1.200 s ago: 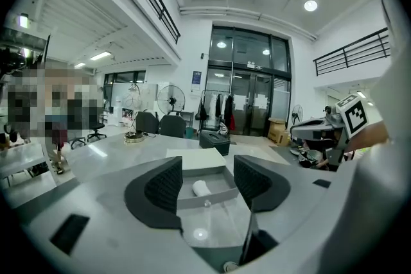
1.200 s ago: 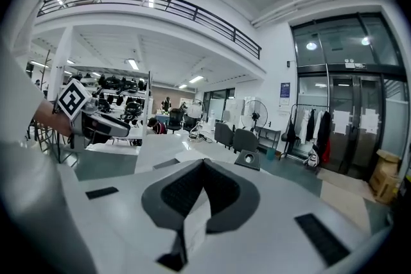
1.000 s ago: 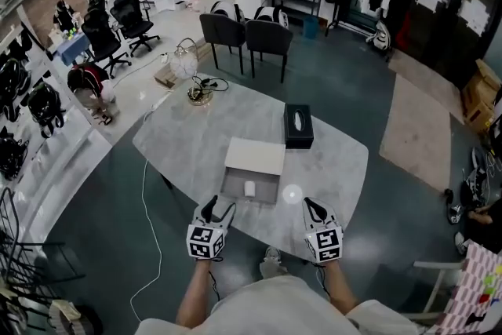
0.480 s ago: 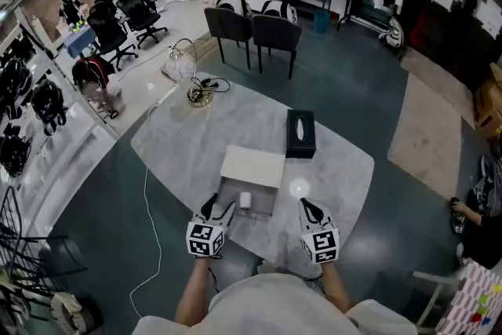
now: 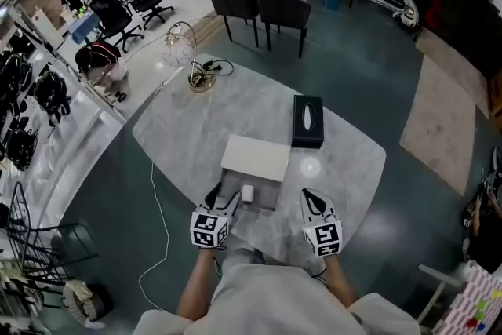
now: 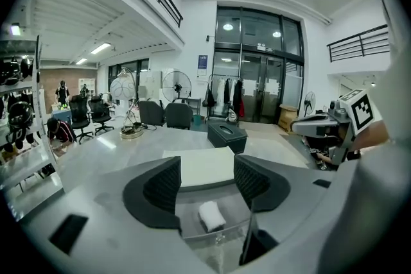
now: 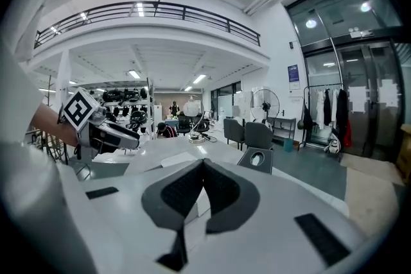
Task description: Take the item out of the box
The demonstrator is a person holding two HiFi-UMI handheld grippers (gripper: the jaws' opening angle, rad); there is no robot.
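**Left gripper (image 5: 222,198) open at the box (image 5: 267,198); right gripper (image 5: 307,197) closed beside it.**
The white item (image 6: 210,215) lies on the floor of the open box, near its front wall. It is in line with the gap between the left gripper's parted jaws, lower than the pads and untouched. The white lid (image 5: 255,158) sits at the box's far side. The right gripper hovers just right of the box, jaws together, holding nothing.

The table (image 5: 196,137) is pale grey with marbled veining. On it the box (image 5: 255,158) is off-white with a grey inside, and the item (image 5: 248,193) in the box is white. Beyond the box, the tissue holder (image 5: 307,121) is black. On the near side of the box, the left gripper (image 5: 223,197) and right gripper (image 5: 310,198) carry black-and-white square markers and have black ribbed jaws.
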